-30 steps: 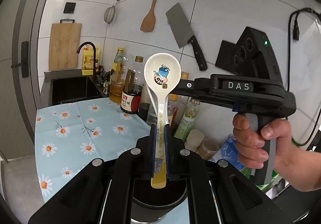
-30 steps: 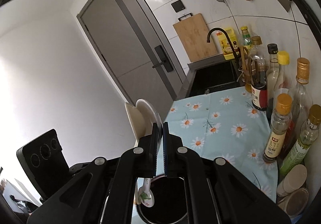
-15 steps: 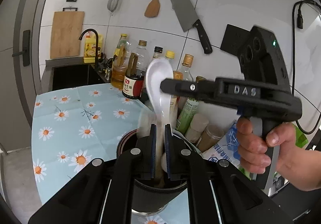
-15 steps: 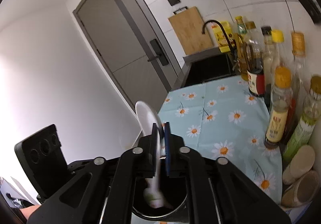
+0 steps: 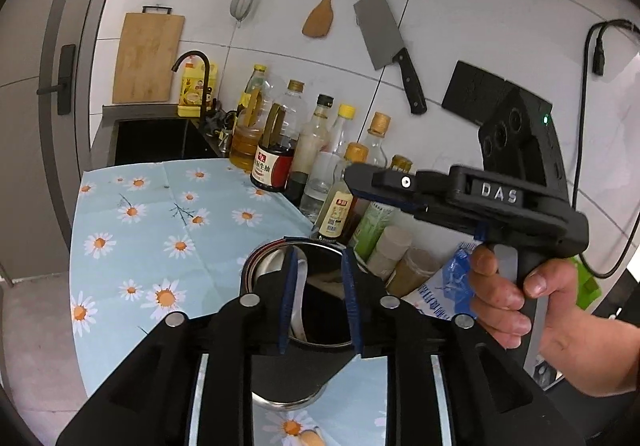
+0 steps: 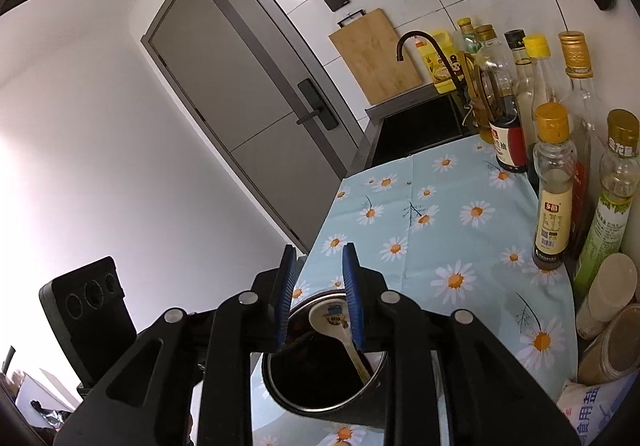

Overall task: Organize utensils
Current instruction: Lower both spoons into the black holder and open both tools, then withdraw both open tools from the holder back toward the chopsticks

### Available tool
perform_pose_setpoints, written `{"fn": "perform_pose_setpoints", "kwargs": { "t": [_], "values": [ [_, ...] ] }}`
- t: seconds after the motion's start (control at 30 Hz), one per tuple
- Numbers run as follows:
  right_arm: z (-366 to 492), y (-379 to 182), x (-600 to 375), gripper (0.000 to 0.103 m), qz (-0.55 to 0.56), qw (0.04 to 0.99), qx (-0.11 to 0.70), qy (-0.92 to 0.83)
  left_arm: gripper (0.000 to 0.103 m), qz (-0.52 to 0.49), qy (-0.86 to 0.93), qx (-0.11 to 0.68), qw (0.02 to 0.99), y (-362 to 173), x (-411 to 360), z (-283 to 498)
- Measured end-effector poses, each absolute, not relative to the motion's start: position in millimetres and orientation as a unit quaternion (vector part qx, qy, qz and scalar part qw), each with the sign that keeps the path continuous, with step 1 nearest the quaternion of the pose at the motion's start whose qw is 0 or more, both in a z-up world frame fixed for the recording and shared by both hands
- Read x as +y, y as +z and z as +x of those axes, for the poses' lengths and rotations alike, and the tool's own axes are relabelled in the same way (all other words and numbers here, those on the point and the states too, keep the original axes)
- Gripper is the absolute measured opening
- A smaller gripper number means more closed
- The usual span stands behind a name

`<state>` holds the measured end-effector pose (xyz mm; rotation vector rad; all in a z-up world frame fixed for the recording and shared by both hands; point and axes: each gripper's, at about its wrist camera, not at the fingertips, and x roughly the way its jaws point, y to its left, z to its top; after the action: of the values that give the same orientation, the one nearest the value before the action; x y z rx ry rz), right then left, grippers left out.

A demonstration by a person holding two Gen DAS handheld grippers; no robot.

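A black utensil holder with a steel rim (image 5: 252, 270) (image 6: 280, 386) stands on the daisy-print cloth right under both grippers. In the right wrist view a white spoon with a cartoon print (image 6: 332, 320) leans inside it, bowl up. The left wrist view shows a white spoon (image 5: 299, 310) in the holder, beside the left pad. My left gripper (image 5: 319, 252) hangs over the holder's mouth, its jaws opening, and the pads press on nothing. My right gripper (image 6: 319, 250) (image 5: 360, 184) is also opening above the rim, with nothing gripped. A hand (image 5: 504, 294) holds it.
Several oil and sauce bottles (image 5: 276, 150) (image 6: 554, 186) line the wall side of the cloth. Two lidded jars (image 6: 608, 298) and a salt bag (image 5: 440, 286) sit by the holder. A sink with a black tap (image 5: 192, 62) lies beyond. A cleaver (image 5: 384, 34) and a wooden spatula (image 5: 324, 6) hang on the tiles.
A second ago each gripper held a white spoon upright above the holder. Both sank, the spoons slid into the holder, and both pairs of jaws have parted.
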<state>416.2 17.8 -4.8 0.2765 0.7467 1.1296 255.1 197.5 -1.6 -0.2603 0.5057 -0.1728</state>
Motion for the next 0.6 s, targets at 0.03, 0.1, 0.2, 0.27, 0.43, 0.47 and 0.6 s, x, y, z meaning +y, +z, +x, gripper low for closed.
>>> {"fn": "perform_pose_setpoints", "kwargs": {
  "t": [0.03,0.1,0.2,0.27,0.43,0.47,0.6],
  "values": [
    [414,-4,16,0.025,0.126,0.771,0.343,0.521,0.023,-0.128,-0.084,0.248,0.957,0,197,253],
    [409,0,14,0.025,0.117,0.776,0.338,0.520,0.023,-0.126,-0.083,0.246,0.957,3,195,249],
    [404,4,10,0.025,0.114,0.776,0.339,0.520,0.023,-0.130,-0.080,0.244,0.958,6,195,243],
    [401,9,7,0.026,0.109,0.778,0.338,0.519,0.023,-0.132,-0.078,0.243,0.958,9,195,239],
    [383,19,-6,0.032,0.093,0.789,0.327,0.513,0.023,-0.141,-0.072,0.250,0.955,17,193,229],
    [378,22,-9,0.032,0.082,0.796,0.317,0.508,0.023,-0.144,-0.071,0.251,0.955,19,193,225],
    [359,26,-17,0.032,0.056,0.807,0.304,0.504,0.030,-0.140,-0.070,0.261,0.952,21,192,213]
  ]
}}
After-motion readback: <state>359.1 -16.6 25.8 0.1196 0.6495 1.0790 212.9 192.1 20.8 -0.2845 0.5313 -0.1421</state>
